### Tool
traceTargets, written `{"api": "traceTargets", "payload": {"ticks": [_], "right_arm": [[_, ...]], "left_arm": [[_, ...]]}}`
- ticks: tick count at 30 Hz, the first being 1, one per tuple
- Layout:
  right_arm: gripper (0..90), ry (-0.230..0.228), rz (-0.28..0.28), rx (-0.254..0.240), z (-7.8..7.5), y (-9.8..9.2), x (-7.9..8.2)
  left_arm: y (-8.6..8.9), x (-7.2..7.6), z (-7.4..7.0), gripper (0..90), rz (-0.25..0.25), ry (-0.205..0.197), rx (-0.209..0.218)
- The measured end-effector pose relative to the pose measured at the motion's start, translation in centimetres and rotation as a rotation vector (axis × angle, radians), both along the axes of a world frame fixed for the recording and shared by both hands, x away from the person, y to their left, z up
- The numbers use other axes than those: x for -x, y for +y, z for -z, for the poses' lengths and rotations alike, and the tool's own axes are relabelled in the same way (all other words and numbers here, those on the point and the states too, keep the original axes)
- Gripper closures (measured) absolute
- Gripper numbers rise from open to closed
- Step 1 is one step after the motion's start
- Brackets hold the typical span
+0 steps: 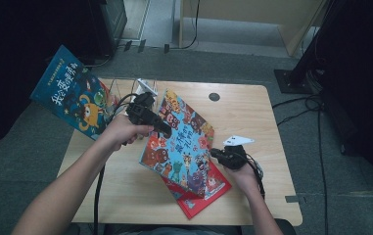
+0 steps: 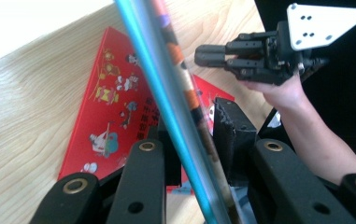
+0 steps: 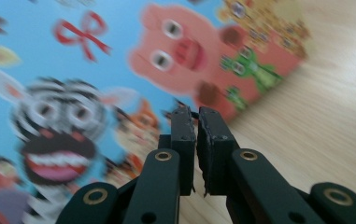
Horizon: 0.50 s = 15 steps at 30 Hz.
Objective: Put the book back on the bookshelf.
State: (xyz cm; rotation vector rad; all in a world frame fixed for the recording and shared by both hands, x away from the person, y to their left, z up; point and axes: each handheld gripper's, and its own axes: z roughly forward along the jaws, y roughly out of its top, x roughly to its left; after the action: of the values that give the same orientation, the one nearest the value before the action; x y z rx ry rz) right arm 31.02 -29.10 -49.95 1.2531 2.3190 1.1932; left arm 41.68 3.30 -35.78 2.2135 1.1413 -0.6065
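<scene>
A light blue picture book (image 1: 184,142) with cartoon animals hangs tilted above the wooden table (image 1: 252,112), one edge lifted. My left gripper (image 1: 166,130) is shut on its upper left edge. In the left gripper view the book's teal edge (image 2: 166,93) runs between the jaws of my left gripper (image 2: 192,119). Under it a red book (image 1: 201,200) lies flat on the table; its cover (image 2: 115,102) shows there too. My right gripper (image 1: 214,153) hovers by the blue book's right edge, shut with nothing in it. In its own view my right gripper (image 3: 194,113) points at the blurred cover (image 3: 73,70).
A second, darker blue book (image 1: 69,93) stands tilted at the table's far left corner by a wire rack (image 1: 125,88). A small black round cap (image 1: 214,97) sits in the tabletop at the back. A black stand (image 1: 296,73) and cables lie on the floor to the right.
</scene>
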Motion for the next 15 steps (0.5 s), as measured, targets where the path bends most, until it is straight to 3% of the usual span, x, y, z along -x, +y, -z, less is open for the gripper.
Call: {"api": "traceTargets", "payload": {"ticks": [3, 6, 11, 15], "right_arm": [[85.9, 0.042, -0.002, -0.024, 0.3, -0.6, -0.2], [89.5, 0.068, -0.023, -0.091, 0.5, -0.3, -0.3], [90.0, 0.084, -0.069, -0.038, 1.0, 0.9, -0.3], [90.0, 0.072, -0.084, -0.053, 1.1, 1.7, -0.5]], "left_arm": [[0.2, 0.0, -1.1, 75.3, 0.007, -0.017, -0.039], [0.5, 0.1, -1.9, 75.9, 0.006, -0.028, -0.067], [1.2, 0.2, -2.5, 76.8, 0.002, -0.027, -0.091], [1.2, 0.1, -2.4, 77.0, -0.002, -0.018, -0.092]]}}
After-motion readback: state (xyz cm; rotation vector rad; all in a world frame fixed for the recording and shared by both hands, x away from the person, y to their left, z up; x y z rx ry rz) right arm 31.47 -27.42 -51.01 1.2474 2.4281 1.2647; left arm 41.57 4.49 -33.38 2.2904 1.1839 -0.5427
